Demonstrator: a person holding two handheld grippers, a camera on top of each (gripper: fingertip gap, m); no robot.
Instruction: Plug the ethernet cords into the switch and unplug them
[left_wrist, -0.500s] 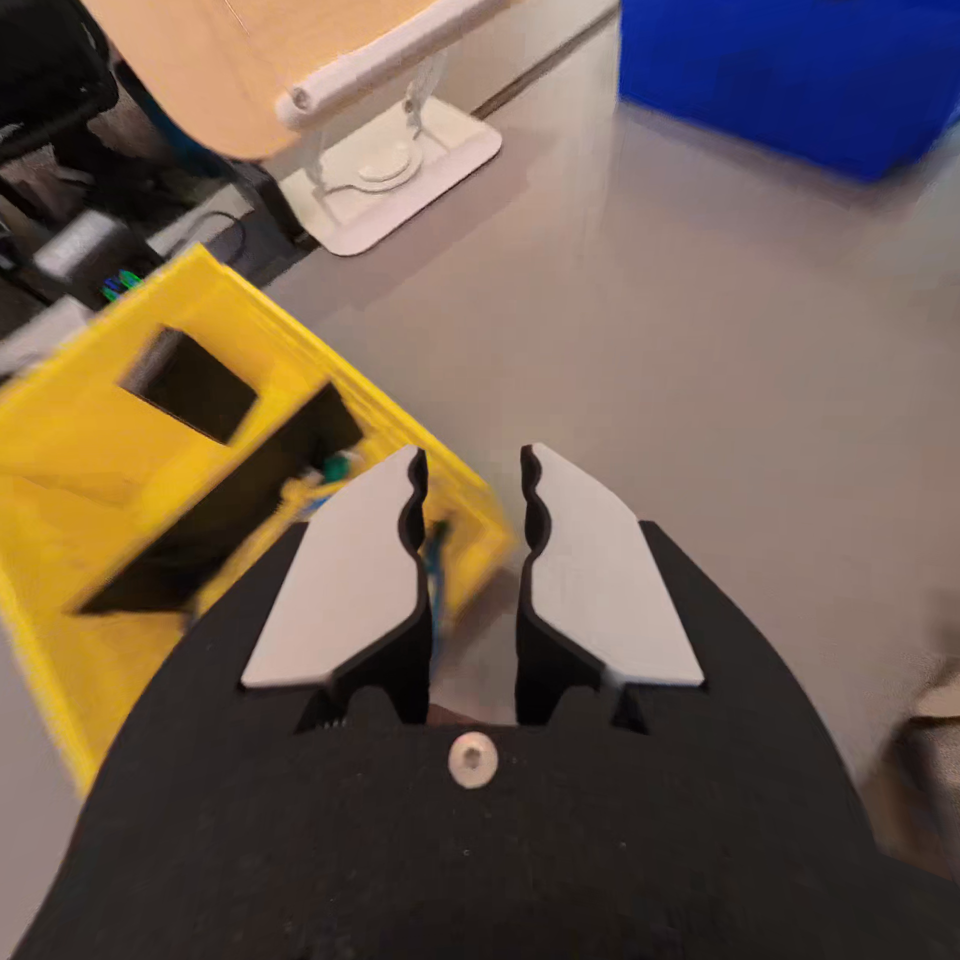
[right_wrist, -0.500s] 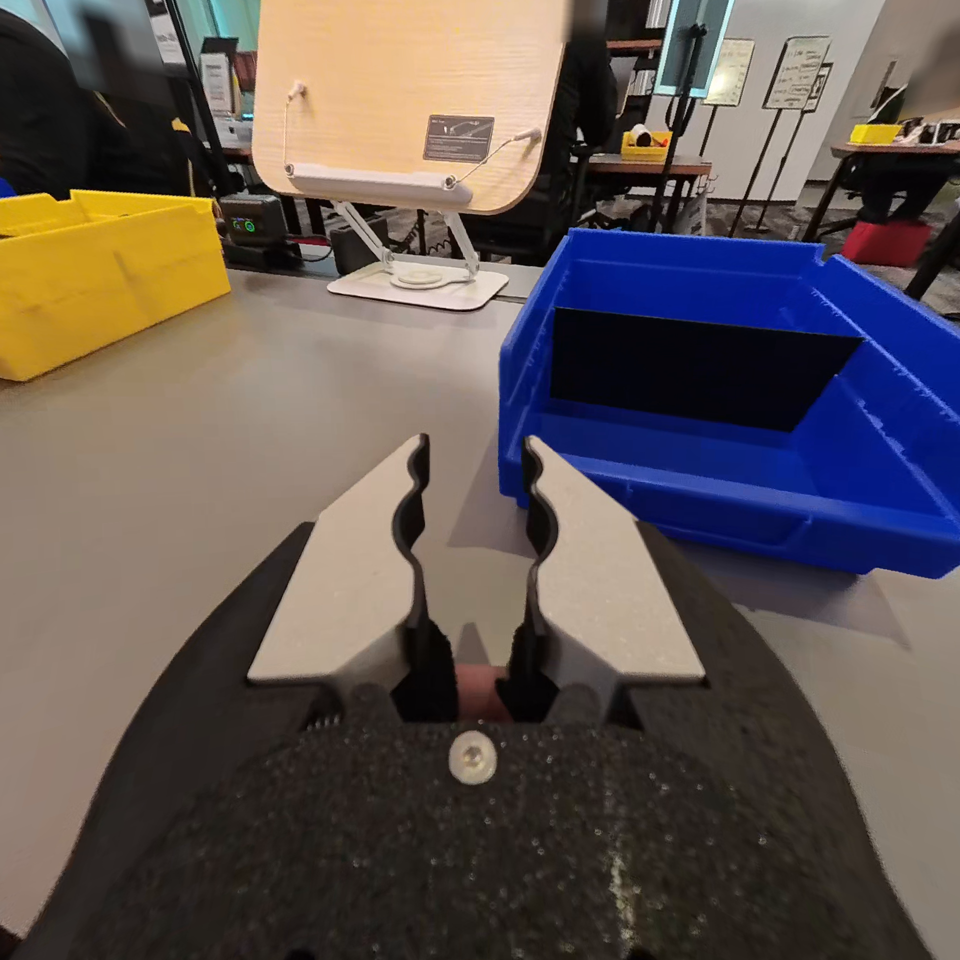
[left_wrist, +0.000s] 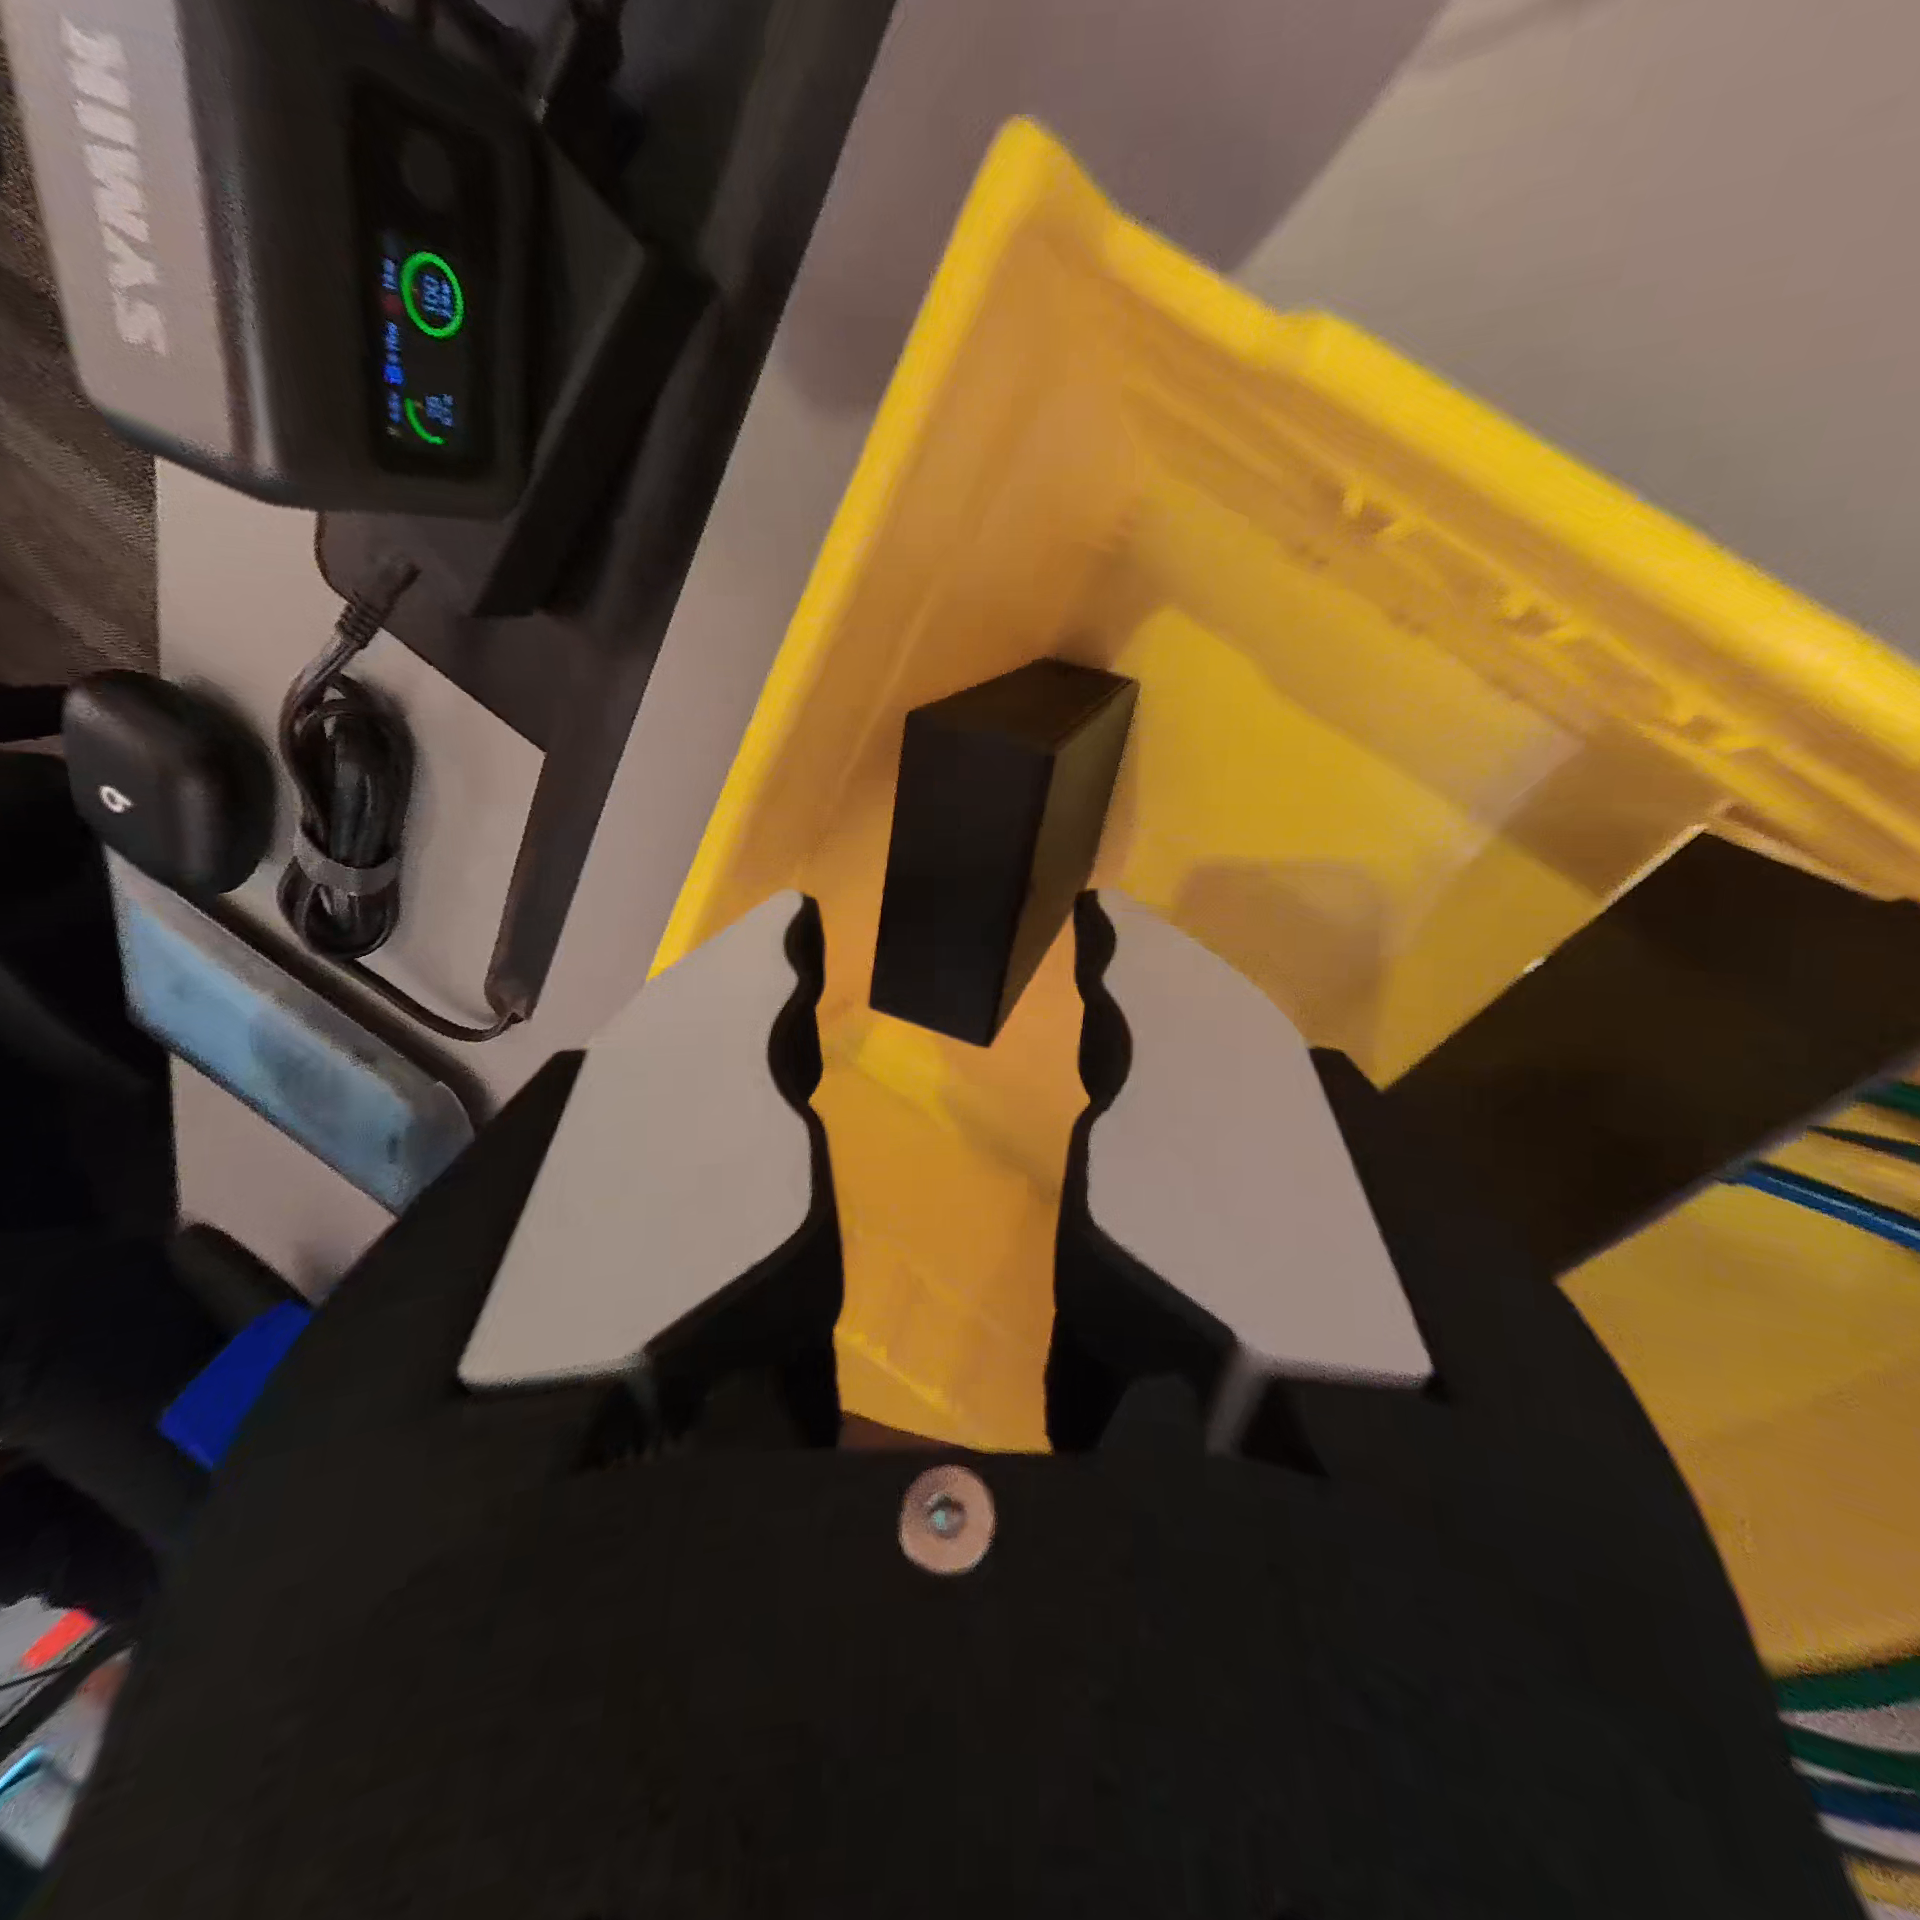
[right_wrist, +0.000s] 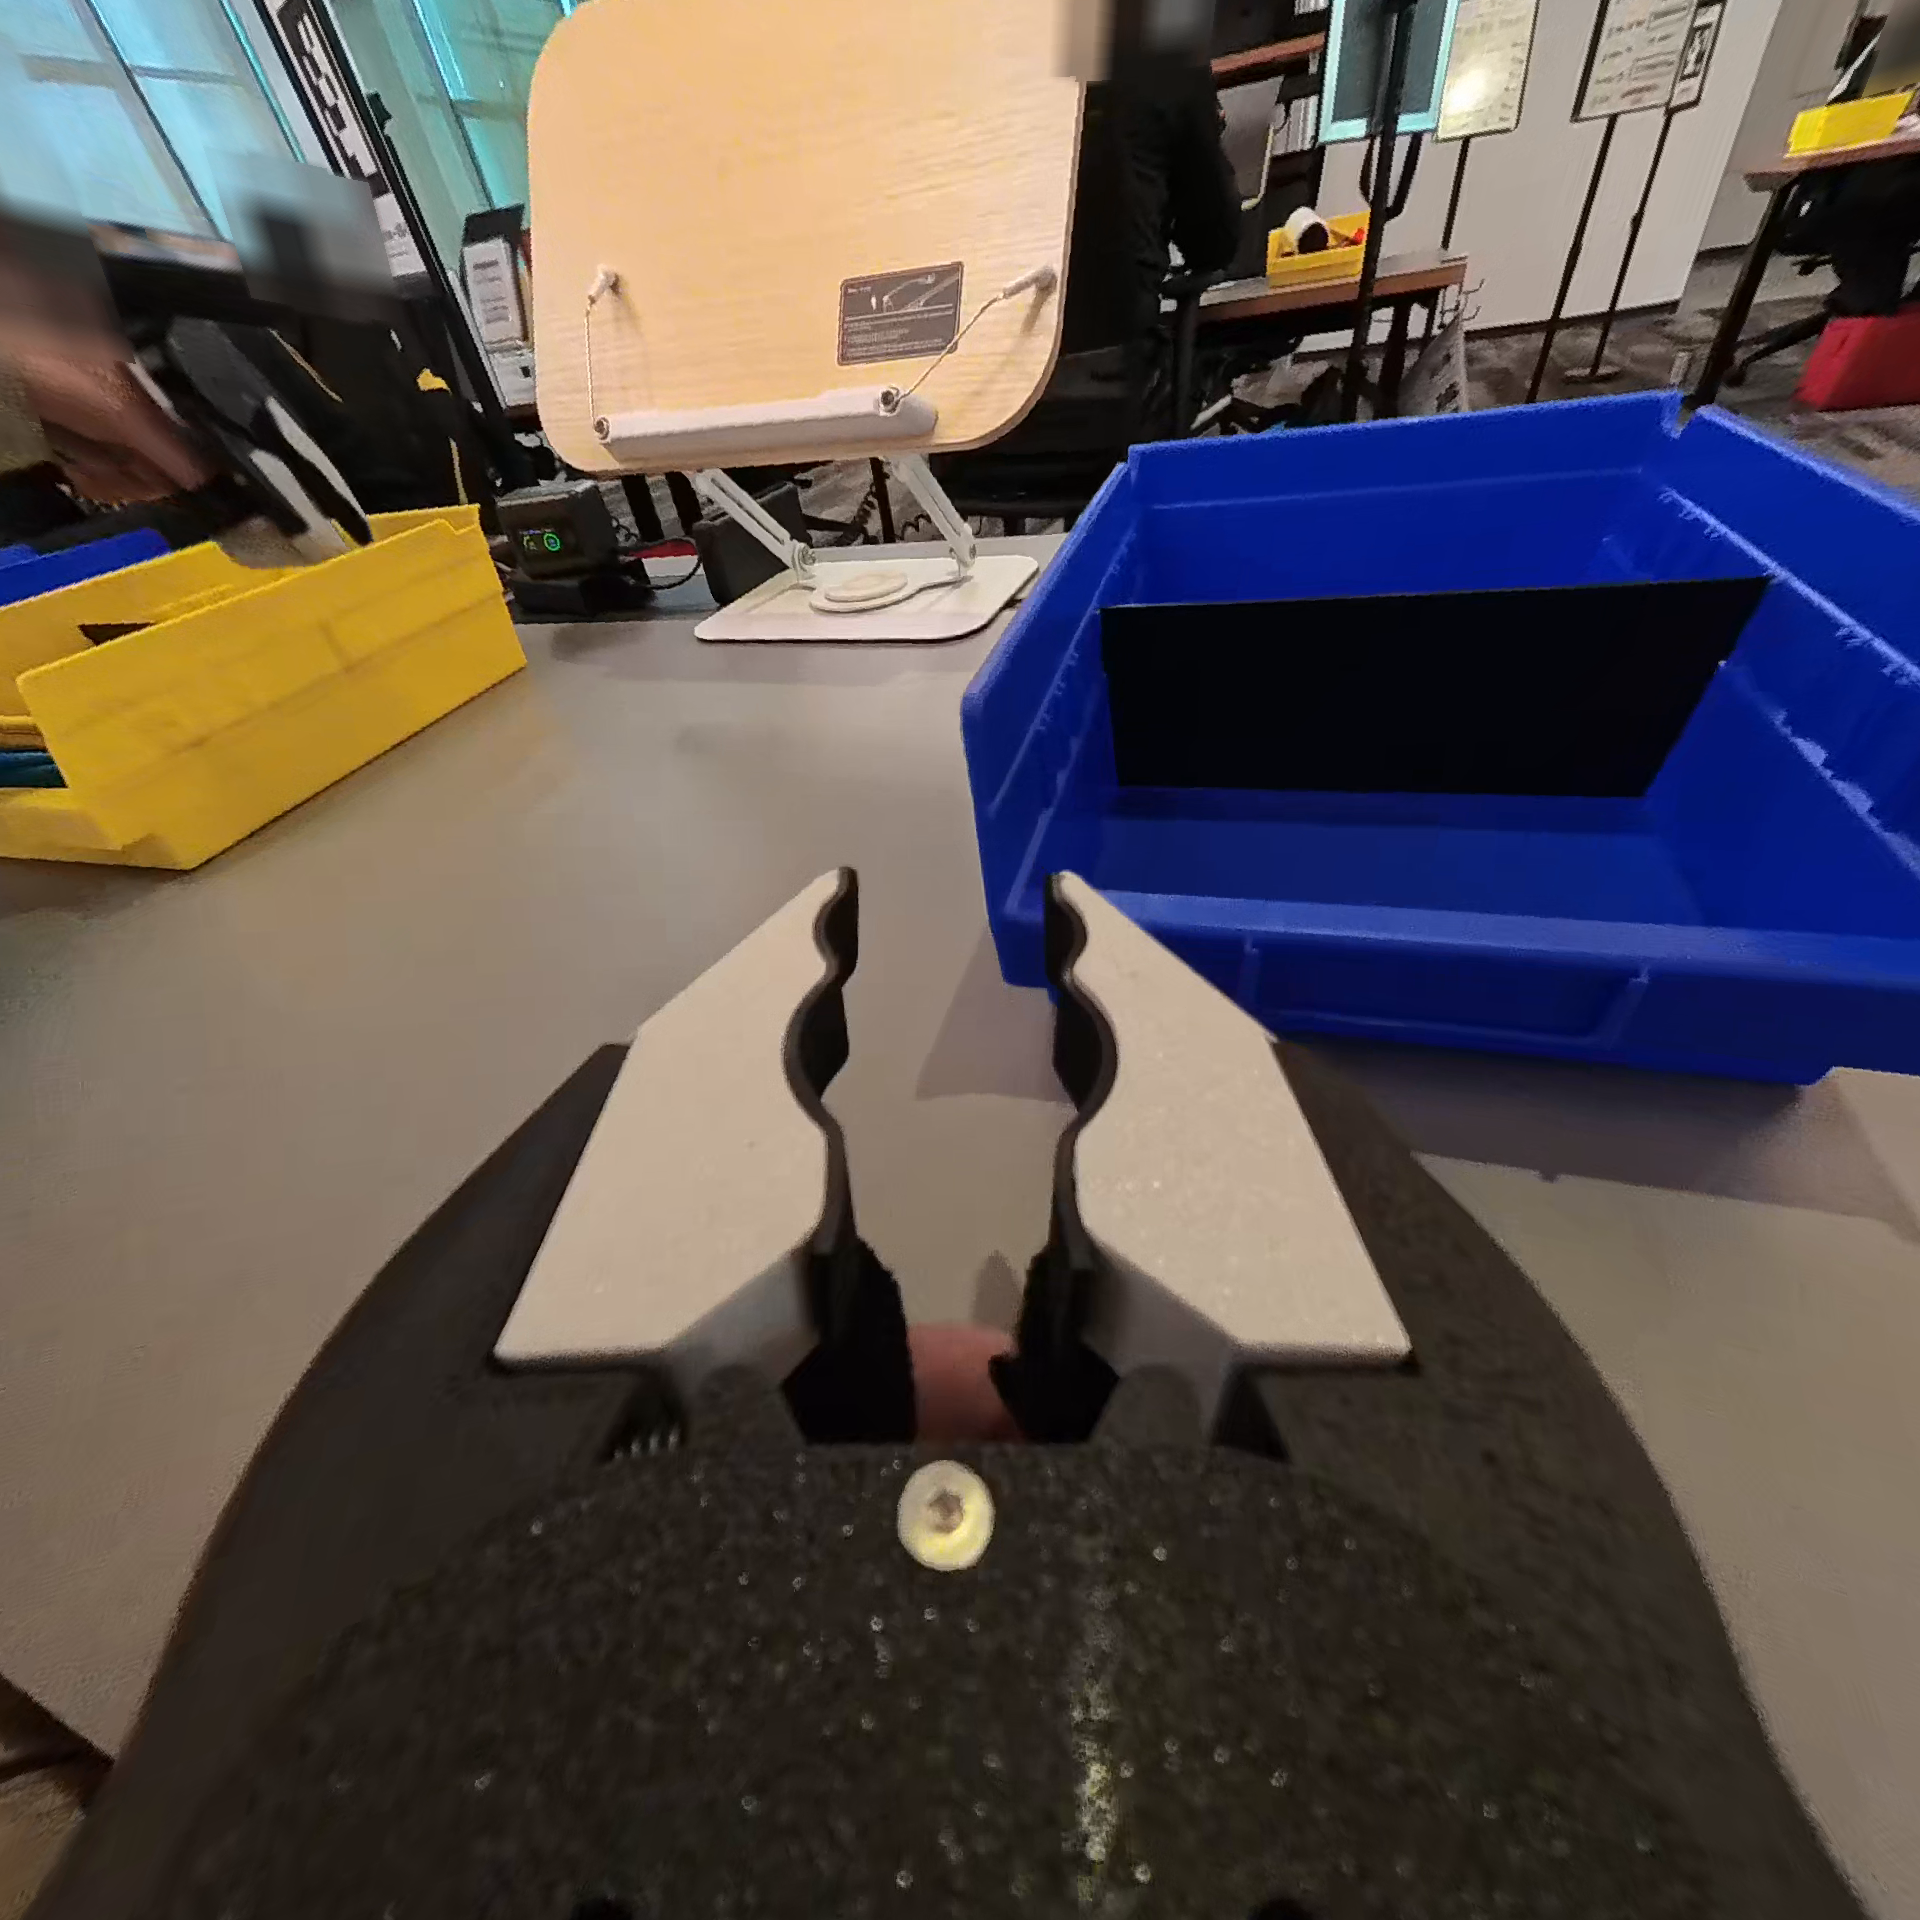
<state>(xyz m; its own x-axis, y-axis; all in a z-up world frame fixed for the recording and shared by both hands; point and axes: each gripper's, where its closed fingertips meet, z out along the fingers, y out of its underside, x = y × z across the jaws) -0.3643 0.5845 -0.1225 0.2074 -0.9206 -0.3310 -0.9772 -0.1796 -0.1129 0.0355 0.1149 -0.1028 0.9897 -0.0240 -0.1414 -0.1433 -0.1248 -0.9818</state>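
A small black box, the switch (left_wrist: 987, 852), stands on end in the back compartment of the yellow bin (left_wrist: 1299, 540). My left gripper (left_wrist: 945, 914) is open above the bin, its fingertips on either side of the box's near end, not touching it. Blue, green and white cords (left_wrist: 1849, 1195) lie in the bin's front compartment, behind a black divider (left_wrist: 1662, 1039). My right gripper (right_wrist: 951, 894) is open and empty, low over the grey table. The right wrist view shows the yellow bin (right_wrist: 260, 675) at far left with the left gripper (right_wrist: 270, 468) over it.
A blue bin (right_wrist: 1455, 956) with a black divider stands just right of my right gripper. A wooden book stand (right_wrist: 800, 239) is at the table's far edge. A power station with a lit screen (left_wrist: 416, 343), a coiled black cable (left_wrist: 343, 821) and other gear lie beyond the table edge. My right fingertips sit around 60 cm from my left ones.
My left gripper has swung left and over the yellow bin, so the black box is now between its fingertips. My right gripper has hardly moved.
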